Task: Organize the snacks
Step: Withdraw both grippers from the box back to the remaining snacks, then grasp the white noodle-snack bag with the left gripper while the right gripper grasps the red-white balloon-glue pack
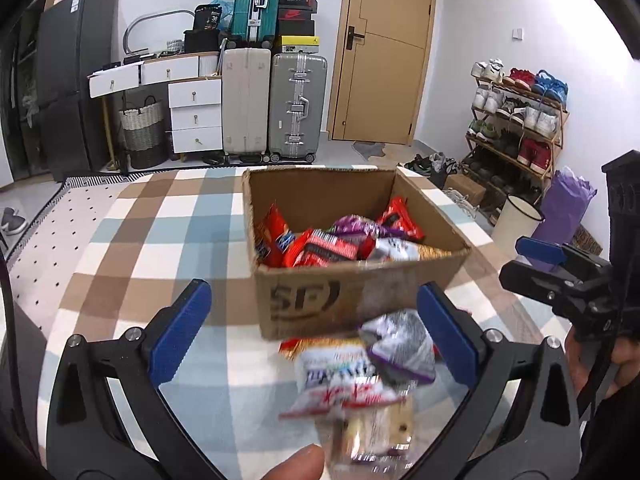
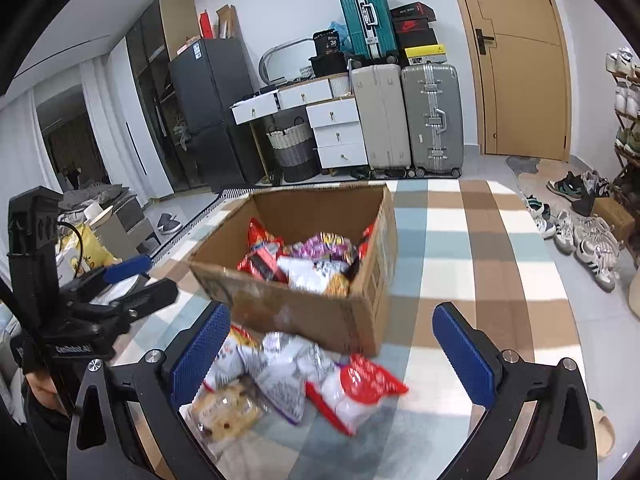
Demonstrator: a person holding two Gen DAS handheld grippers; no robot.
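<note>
A brown cardboard box stands on the checked tablecloth and holds several red, purple and white snack packets; it also shows in the right wrist view. A small pile of loose snack packets lies on the cloth in front of the box, also seen in the right wrist view. My left gripper is open, its fingers spread around the pile, touching nothing I can see. My right gripper is open above the same pile, holding nothing. Each gripper shows at the other view's edge.
The table has a blue, brown and white checked cloth. Behind it stand suitcases, white drawers, a woven basket and a wooden door. A shoe rack and a white bin stand at the right.
</note>
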